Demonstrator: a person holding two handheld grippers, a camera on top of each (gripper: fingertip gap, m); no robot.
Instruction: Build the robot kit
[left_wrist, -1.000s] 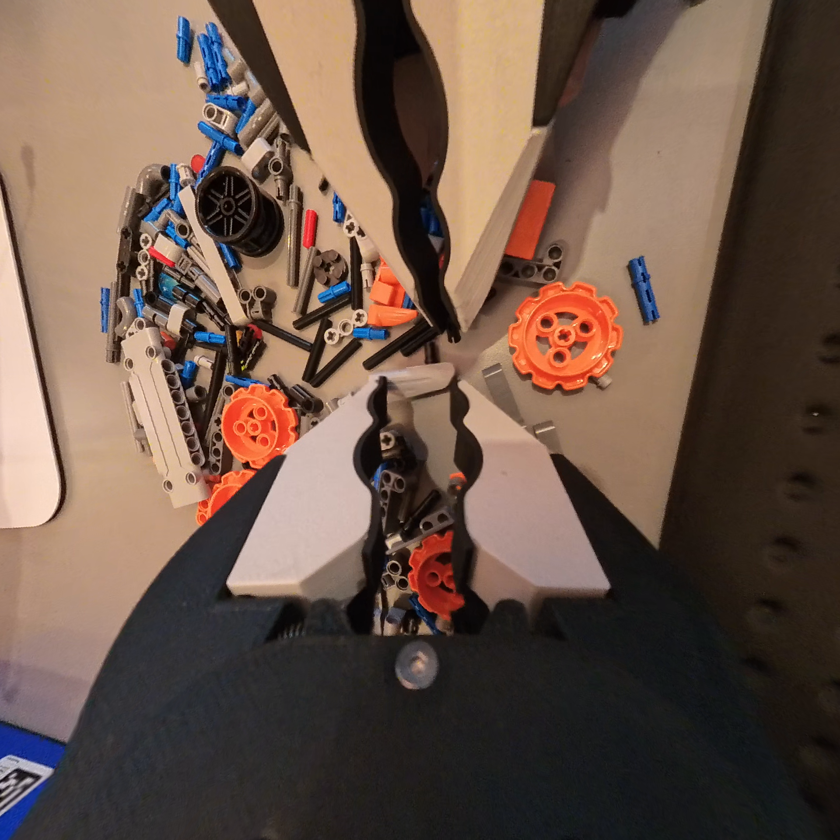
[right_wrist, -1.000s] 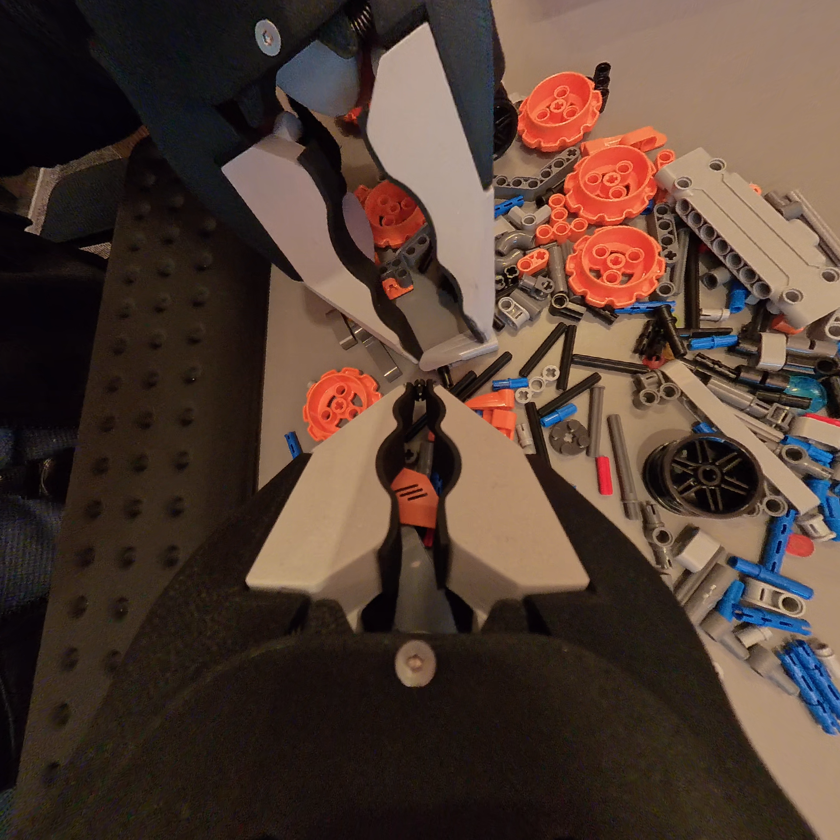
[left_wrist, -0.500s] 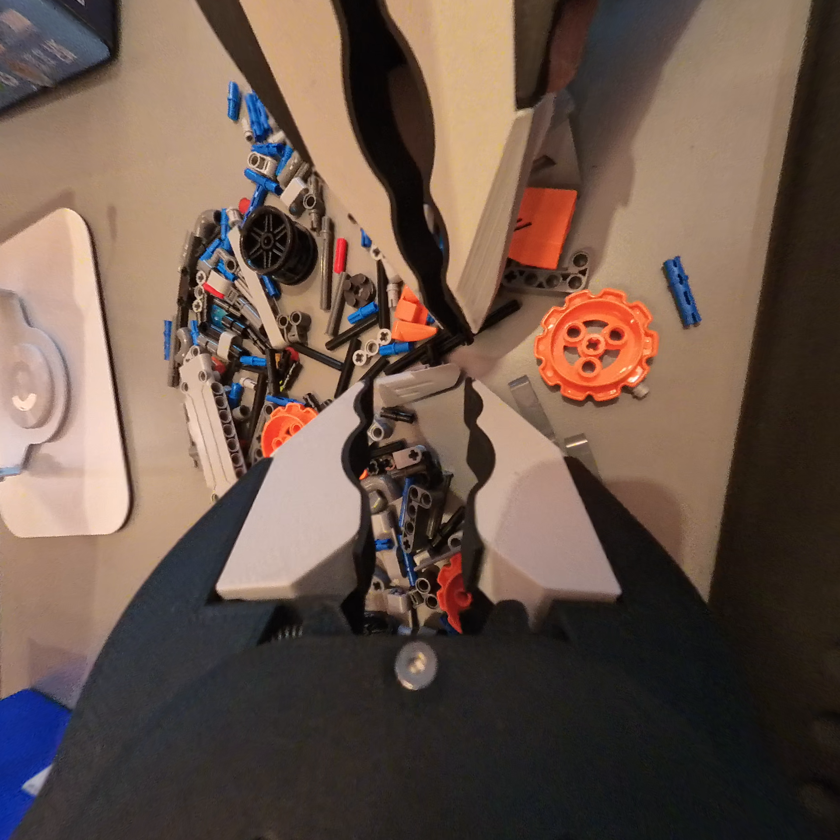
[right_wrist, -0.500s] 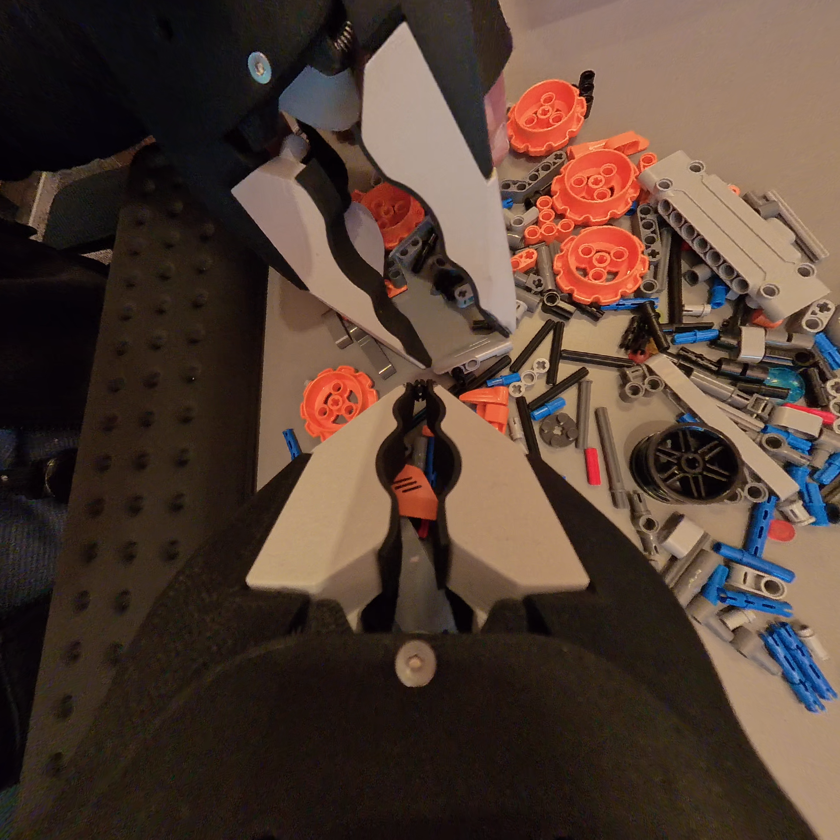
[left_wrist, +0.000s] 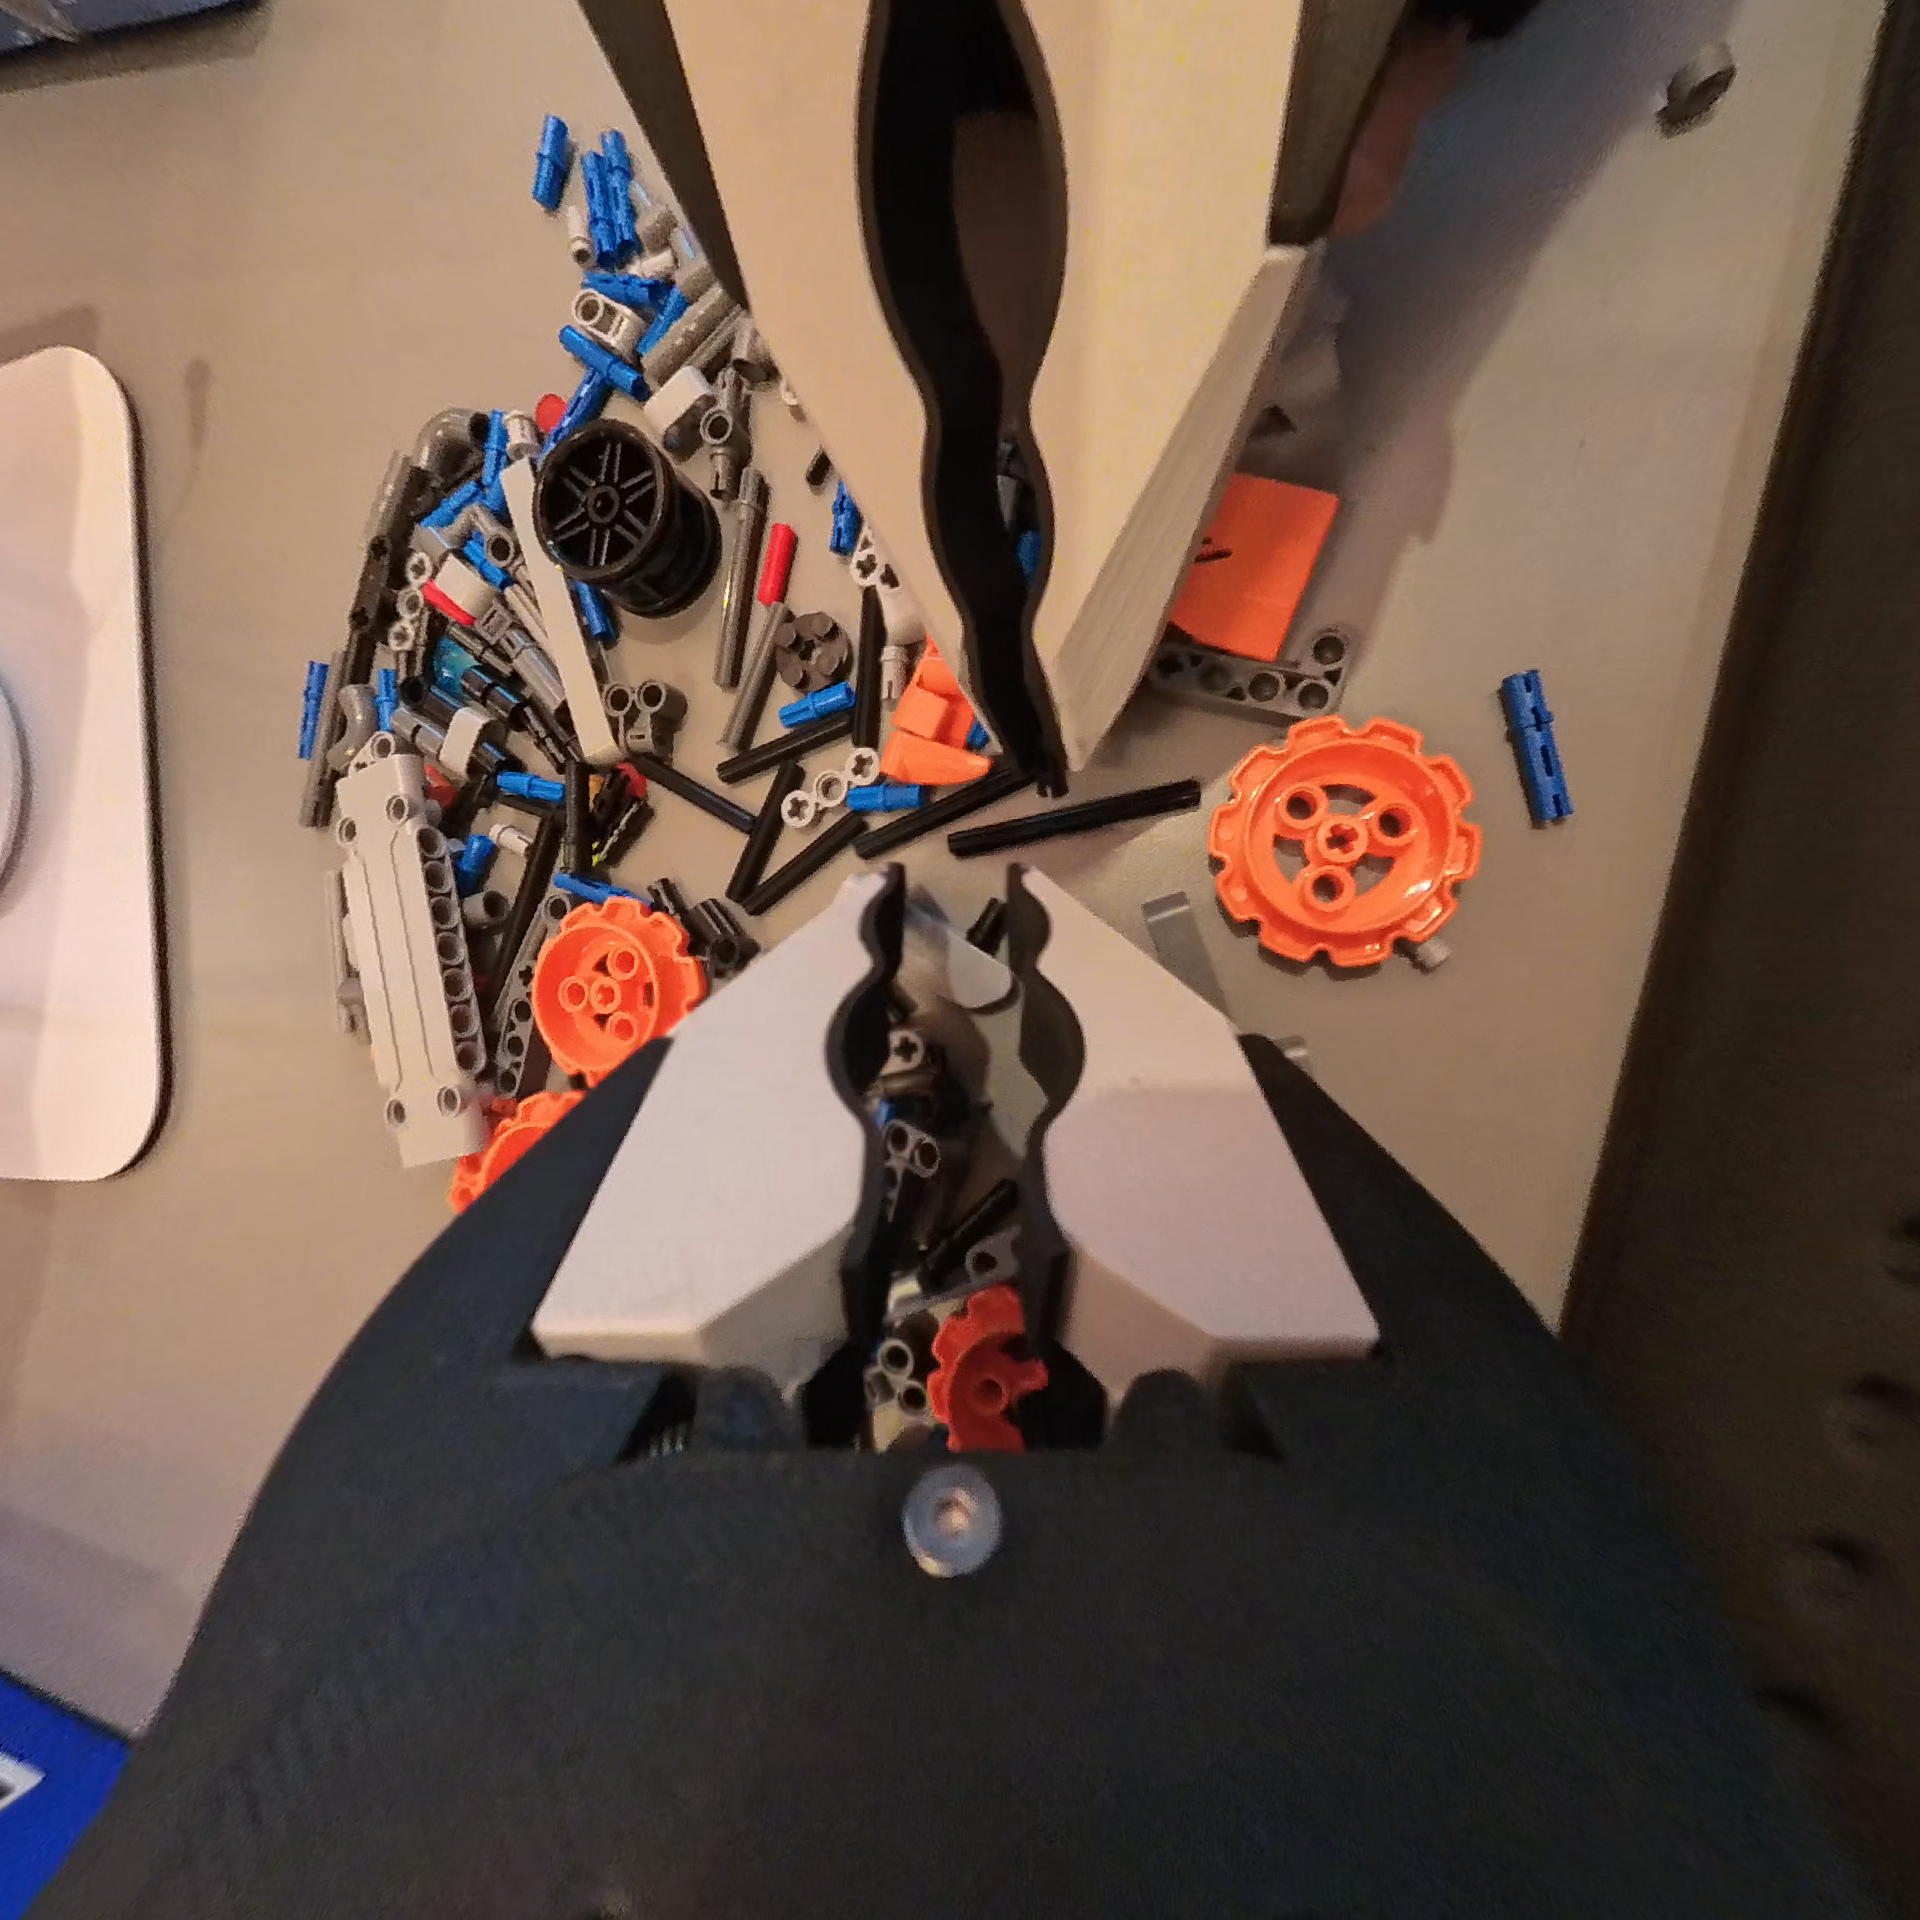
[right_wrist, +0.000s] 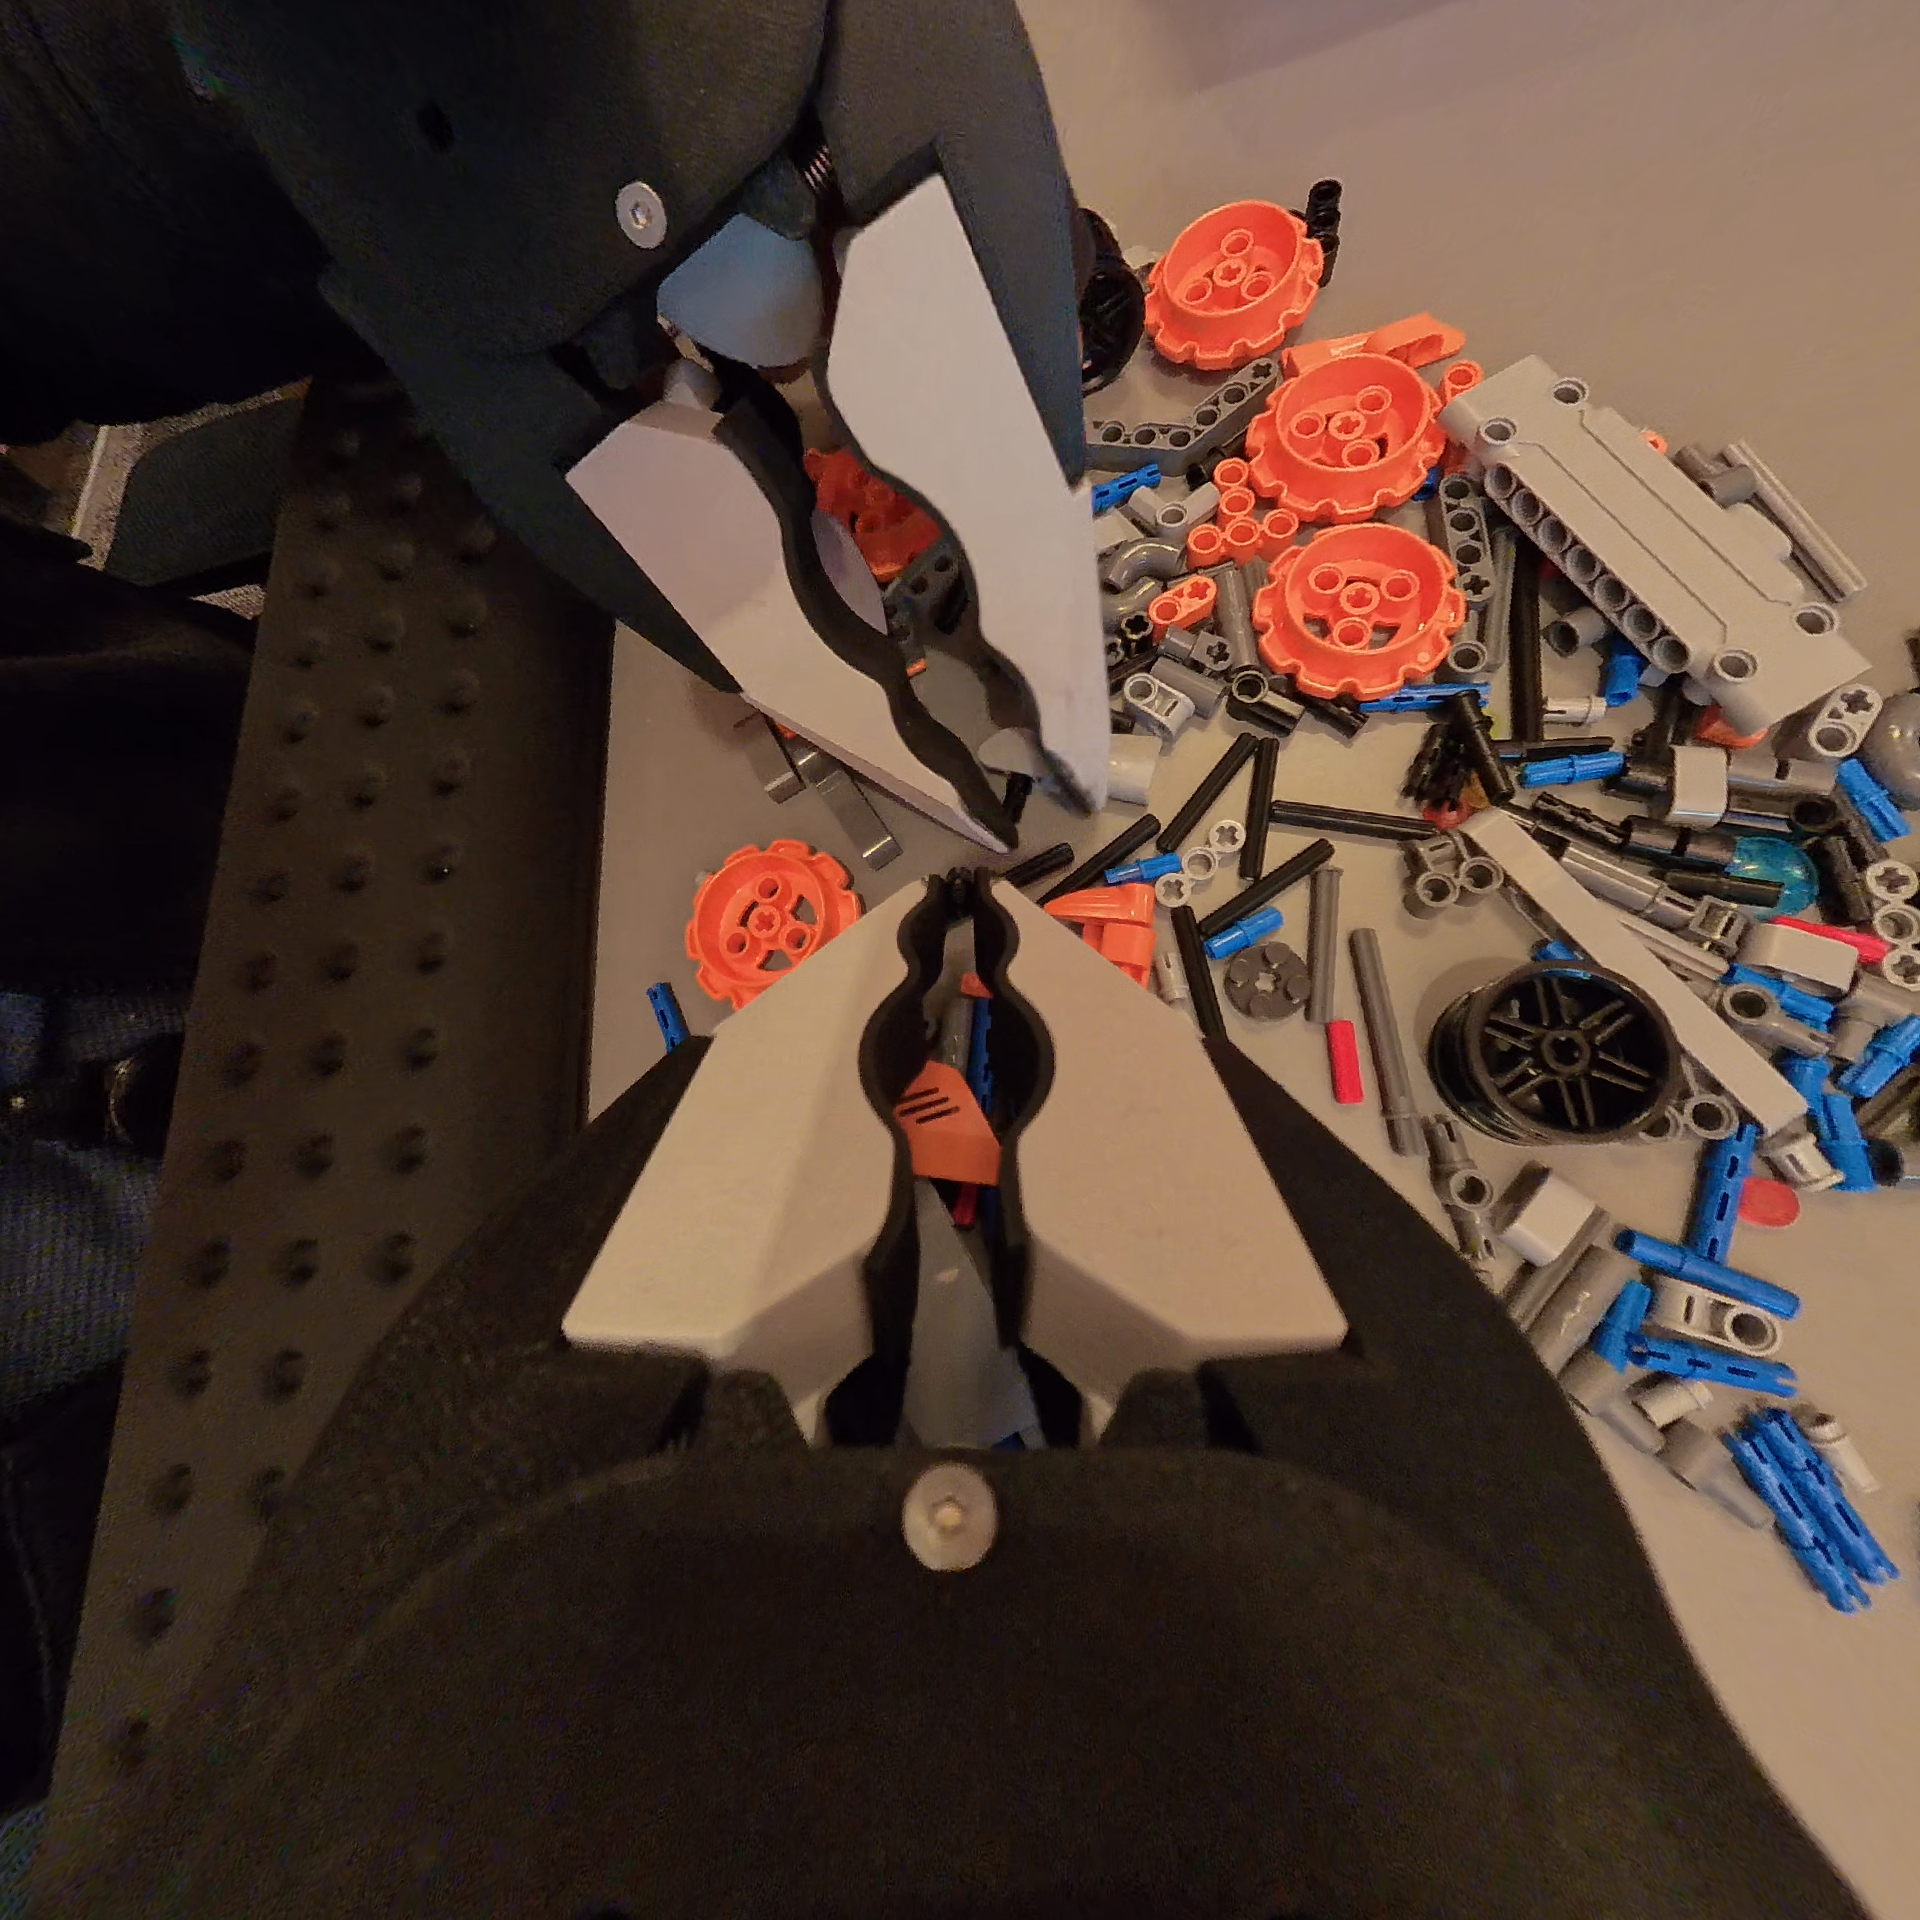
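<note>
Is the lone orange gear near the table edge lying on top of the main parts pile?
No. In the left wrist view the orange gear lies flat on bare table, apart from the pile.

No legible text, brand, no. or sign in either view. Orange panel piece (left_wrist: 1252, 566) nr the table's (left_wrist: 260, 260) right edge, partly under the right gripper (left_wrist: 1049, 774), carries short black dash marks only, no letters; same piece shows betw that gripper's fingers in right wrist view. Blue item (left_wrist: 42, 1766) at bottom-left corner has a pale printed patch, too blurred to read.
</note>
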